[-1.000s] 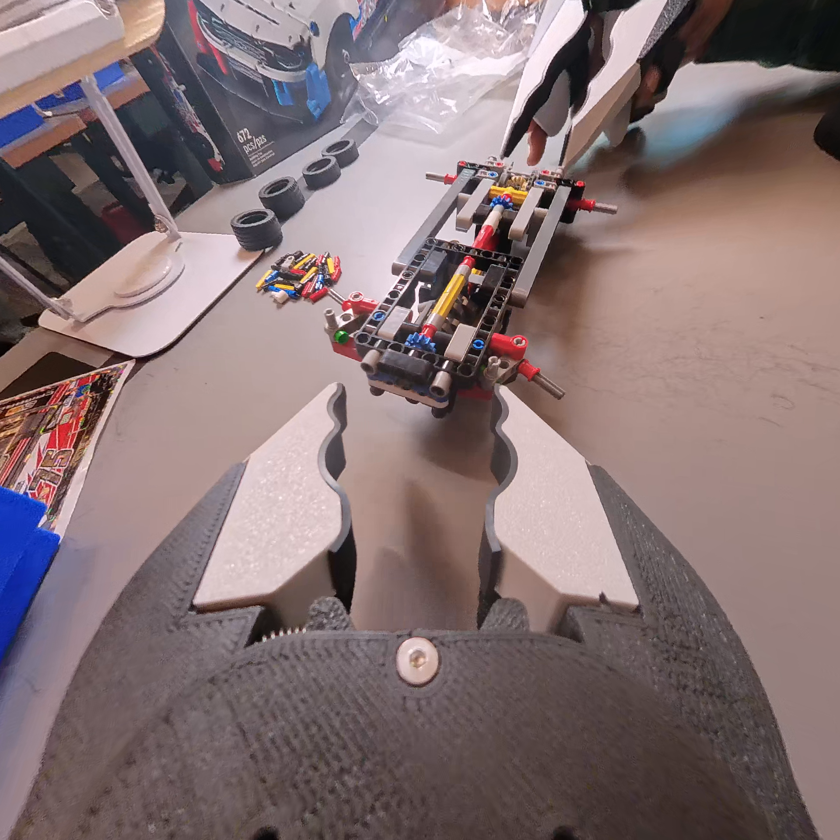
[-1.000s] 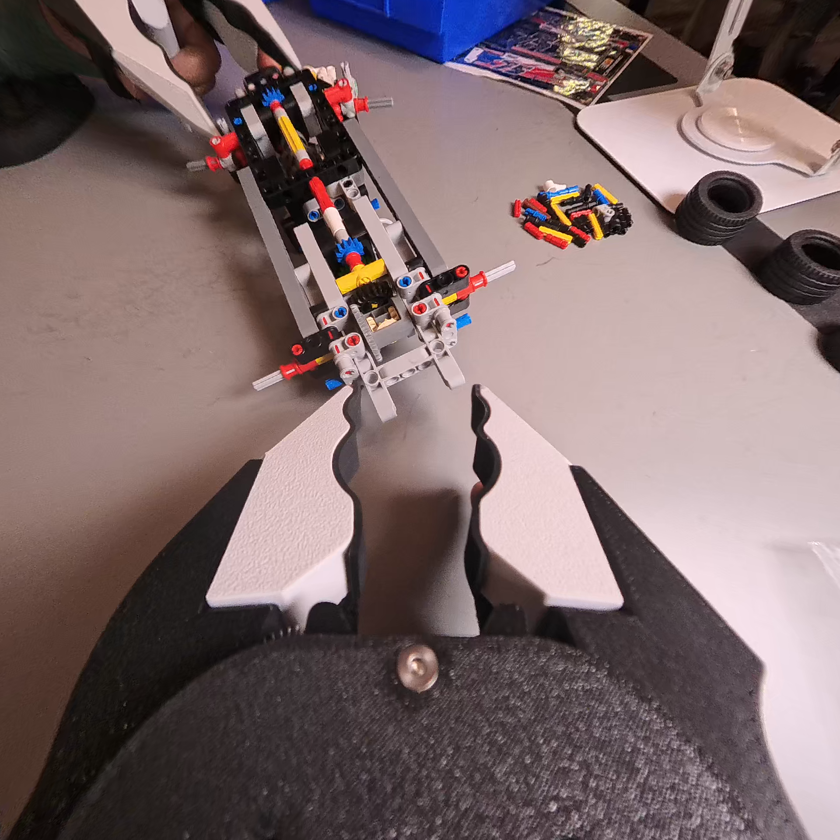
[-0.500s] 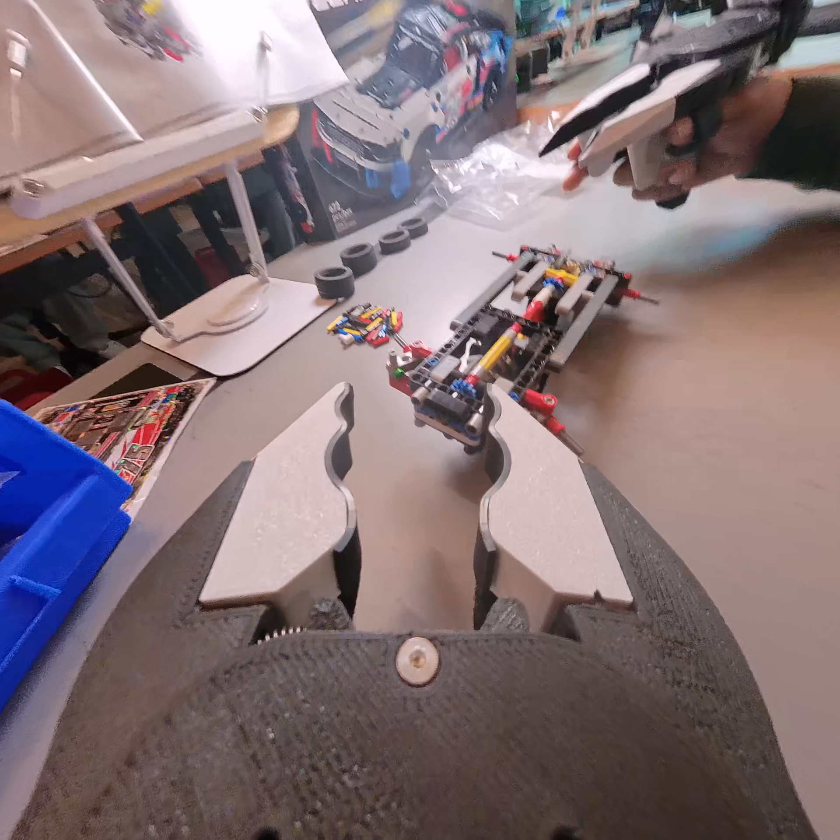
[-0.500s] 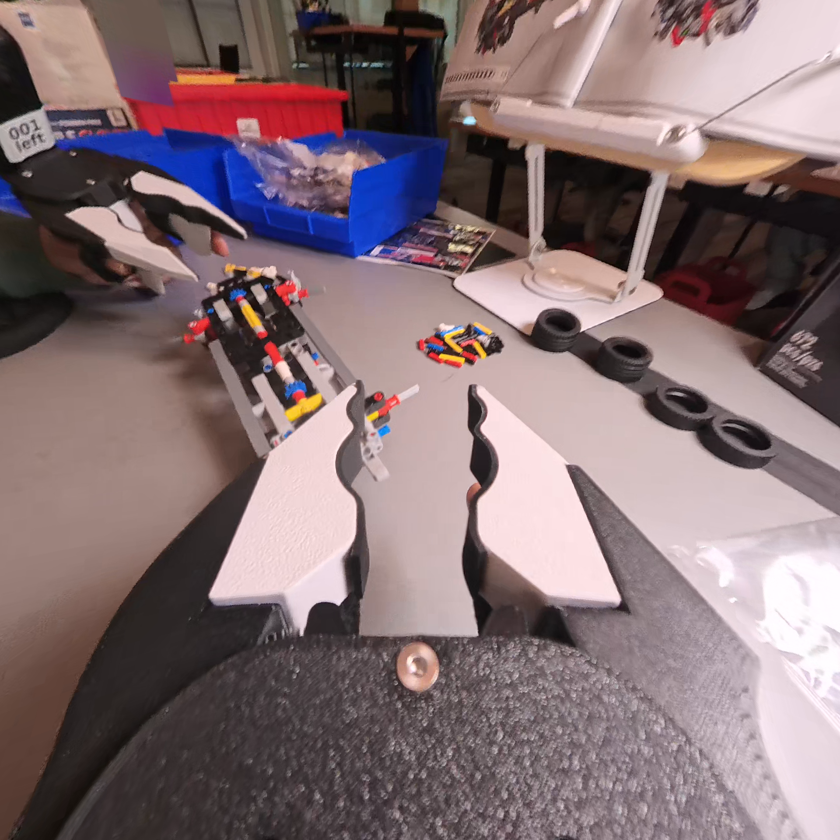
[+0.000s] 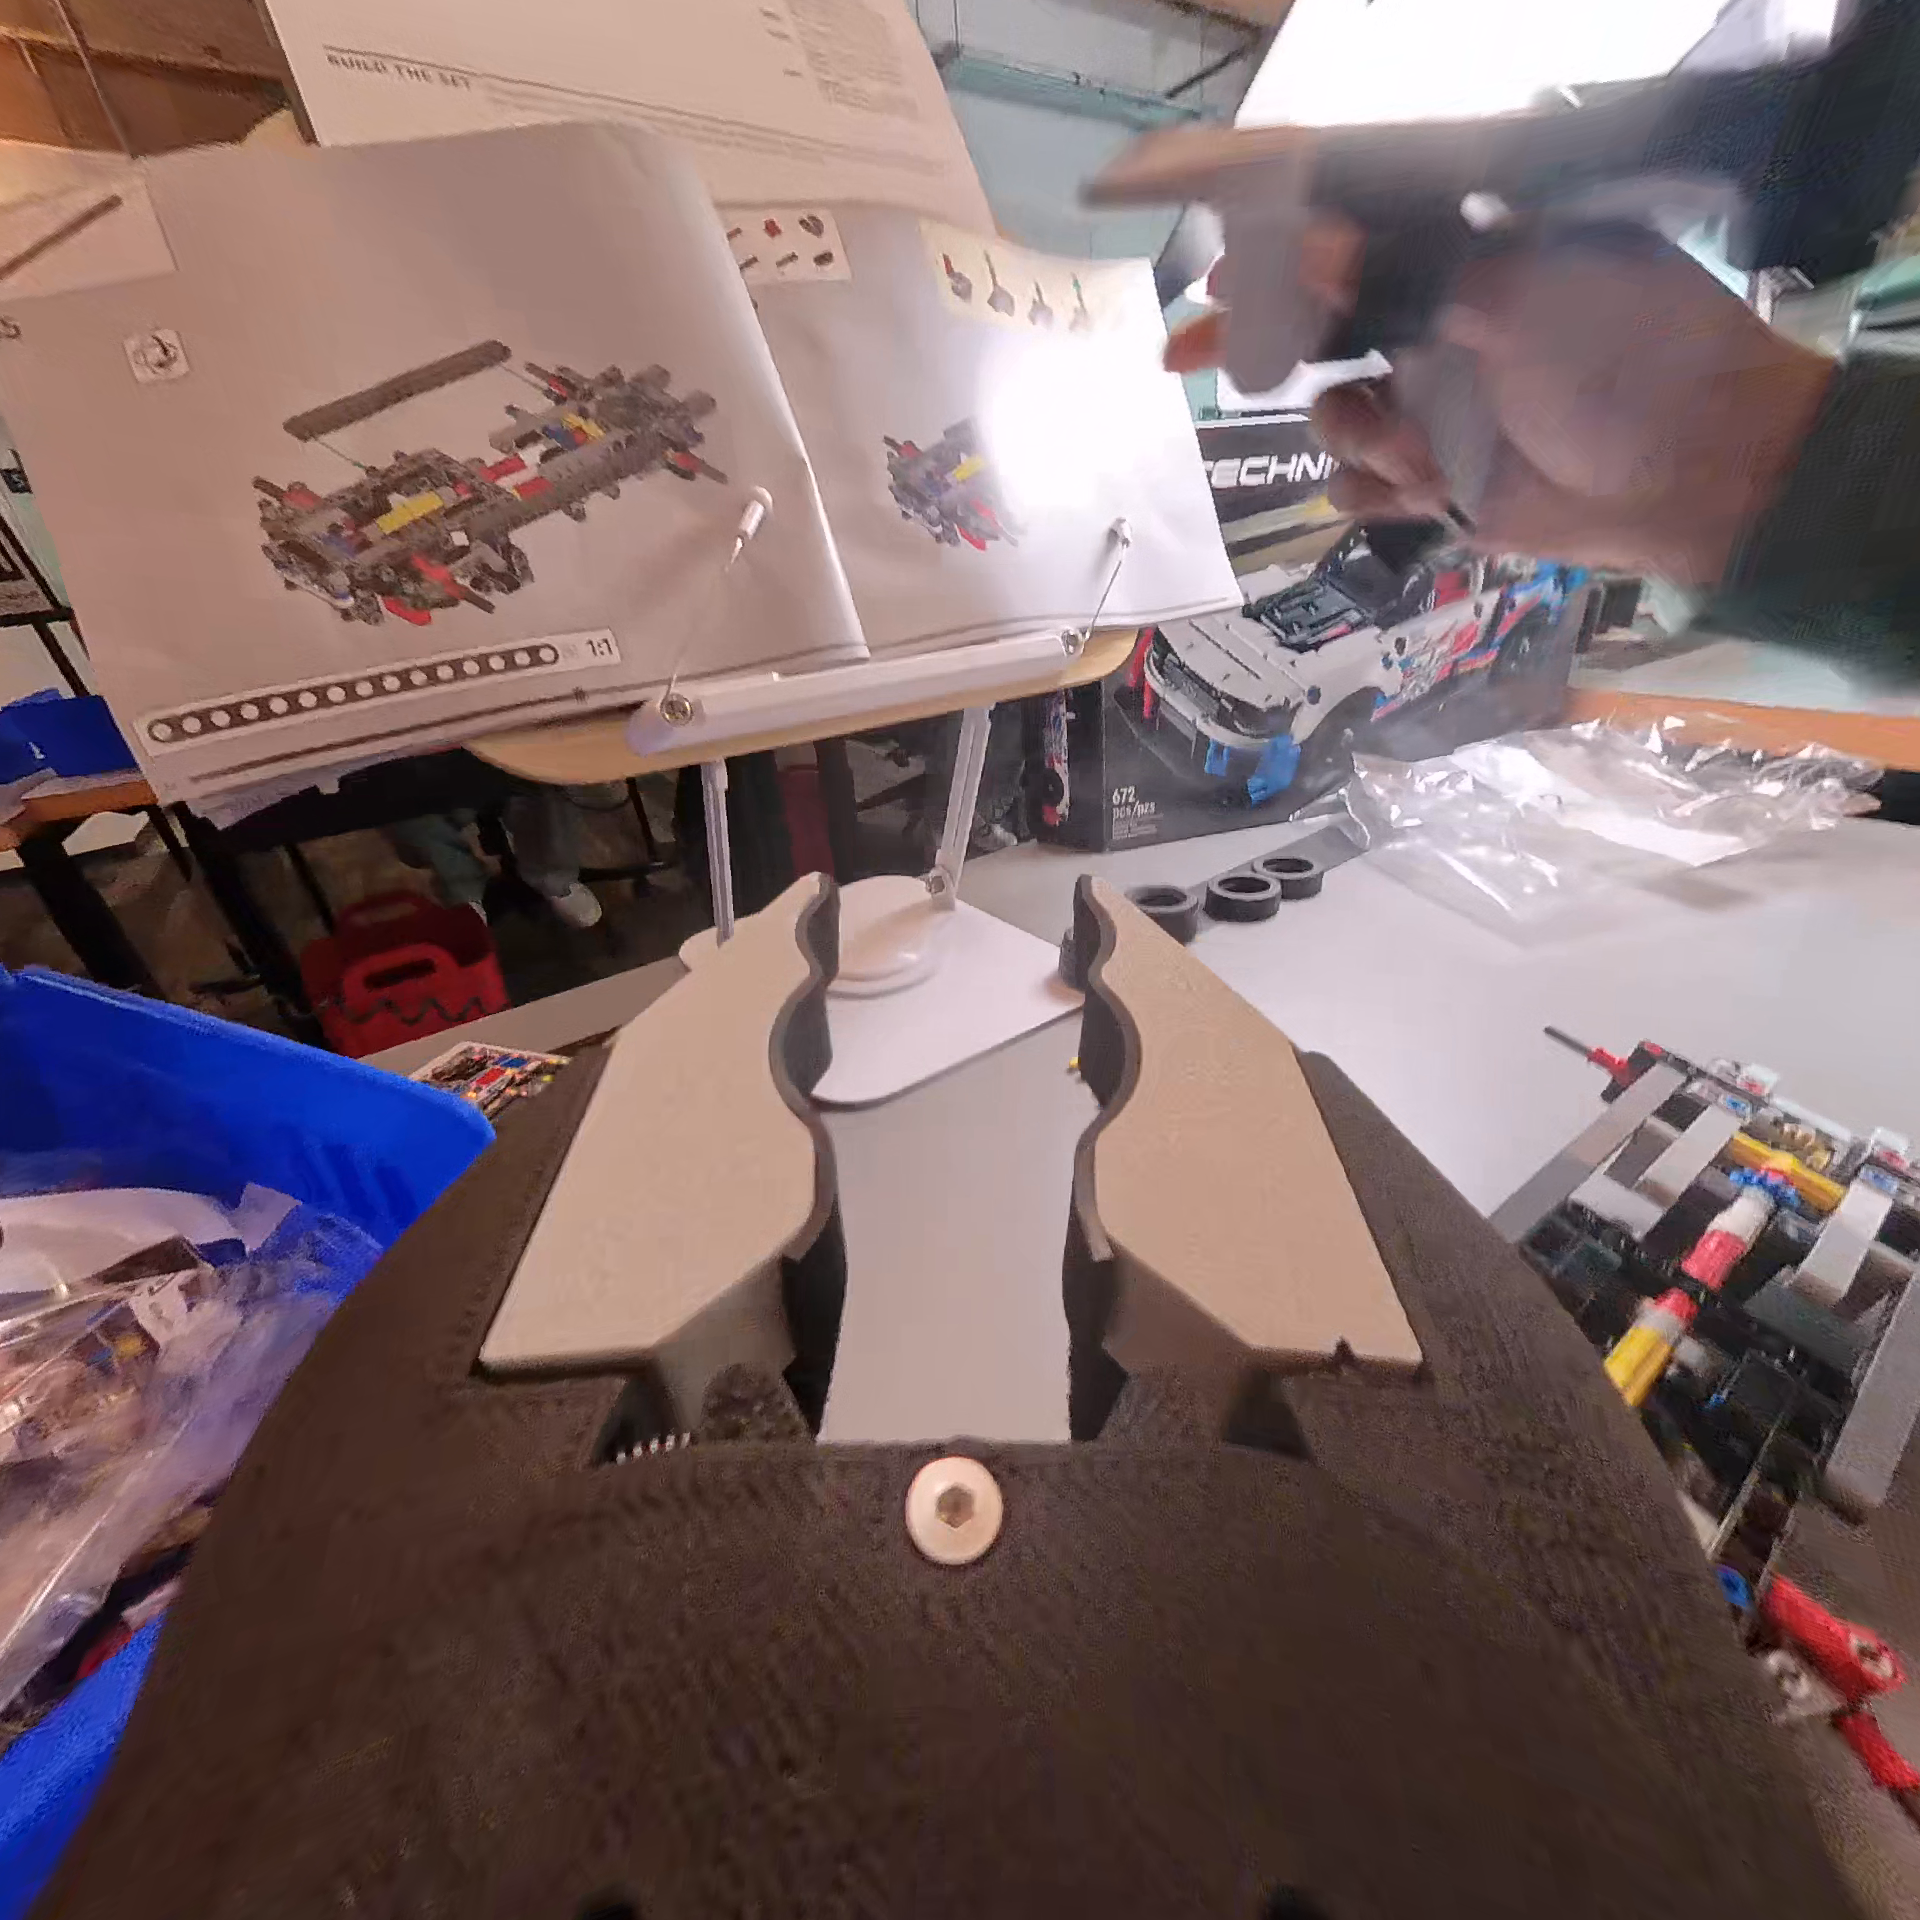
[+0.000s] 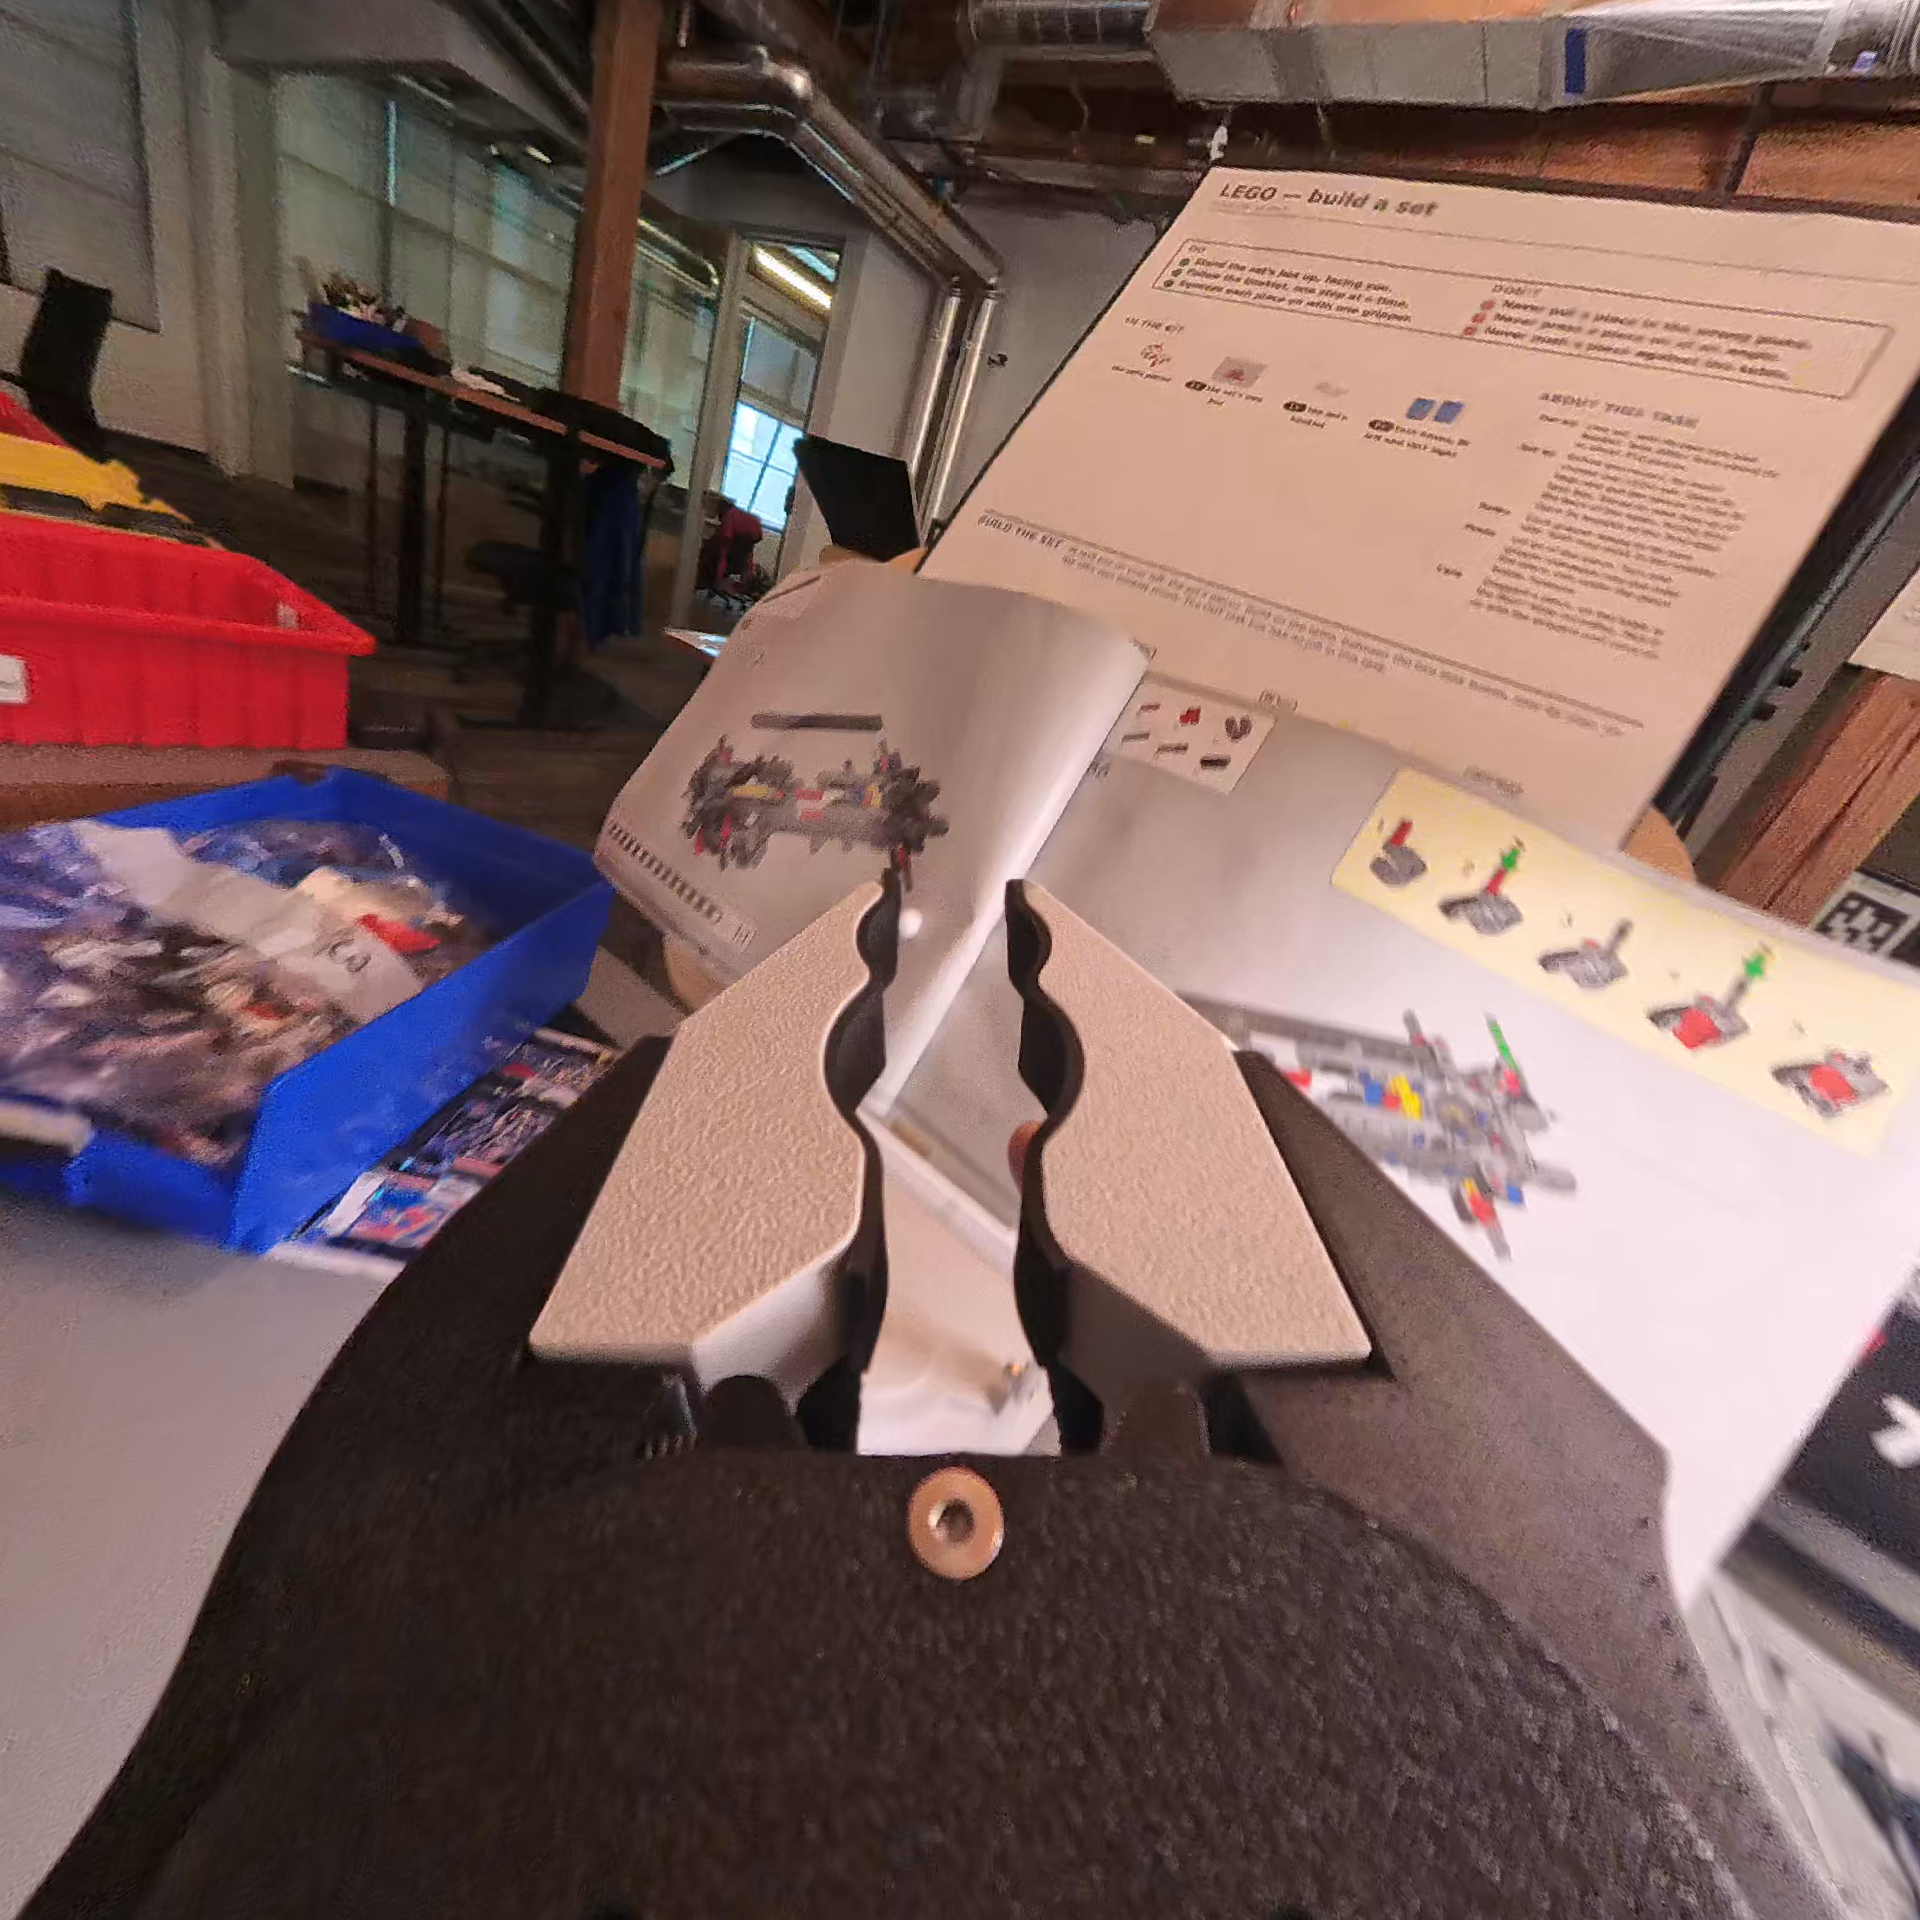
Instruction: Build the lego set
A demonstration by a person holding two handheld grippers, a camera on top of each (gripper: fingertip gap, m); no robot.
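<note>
The lego chassis [image 5: 1714,1299], a long grey and black frame with red, yellow and blue parts, lies on the grey table at the lower right of the left wrist view. My left gripper [image 5: 951,914] is open and empty, raised left of the chassis and pointing at the stand's base [image 5: 935,997]. The open instruction booklet [image 5: 468,436] rests on that stand. My right gripper [image 6: 951,904] is open with a narrow gap and empty, close in front of the booklet [image 6: 1351,1039]. It shows blurred in a hand at the top right of the left wrist view [image 5: 1247,260].
A blue bin [image 5: 208,1122] of bagged parts stands at the left and also shows in the right wrist view [image 6: 291,987]. A sticker sheet [image 5: 488,1065] lies beside it. Tyres [image 5: 1236,894], the set's box [image 5: 1351,644] and clear plastic bags [image 5: 1558,821] lie at the back. A printed board [image 6: 1455,416] stands behind the booklet. Across from one pair of fingers to the other is roughly 25 centimeters.
Both grippers have lifted away from the ends of the chassis and swung up towards the booklet. The right gripper's jaws have narrowed. The chassis stays on the table.
</note>
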